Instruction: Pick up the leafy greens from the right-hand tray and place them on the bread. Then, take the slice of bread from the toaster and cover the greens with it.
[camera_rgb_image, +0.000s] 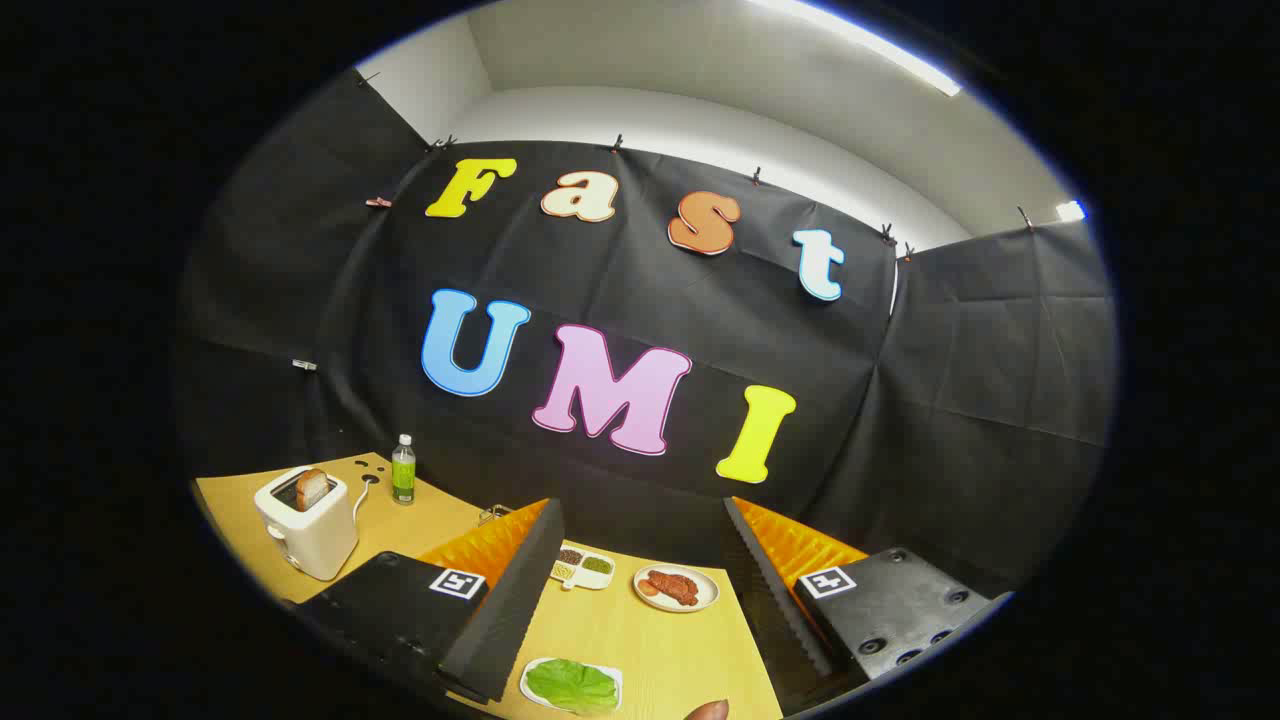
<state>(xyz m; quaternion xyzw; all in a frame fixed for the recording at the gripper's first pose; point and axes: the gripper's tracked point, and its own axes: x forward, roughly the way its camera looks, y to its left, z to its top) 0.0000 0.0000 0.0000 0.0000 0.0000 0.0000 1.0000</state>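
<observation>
A: Hovering the claw (640, 610) high over the pale wooden desk (660, 650), fingers spread wide apart, nothing between them. The flat bright-green leafy greens (572, 684) lie on a small white rectangular tray (531, 672), low between the fingers and closer to me than the other dishes.

B: Where's the bread?

A: One browned slice of bread (311, 488) stands upright in the slot of the white boxy toaster (308, 525), well off beyond the left finger. Something reddish-brown (708, 710) pokes in just beside the tray; could be the base bread, I can't tell.

B: Plan for the pick?

A: I'd pitch the nose down first, since the leaf sits near the bottom of my sight. Then drop straight over the leaf's middle, keep the fingers wide until both tips straddle it, close gently. It looks thin and limp, so I expect it to fold or slip; pinching a raised ruffle beats scraping the tray.

B: Hazards?

A: The round white plate with red-brown meat (676, 588) and the white divided condiment dish (583, 568) sit further ahead, clear of the path. The green-labelled clear plastic bottle (403, 469) stands near the toaster, which matters later.
</observation>
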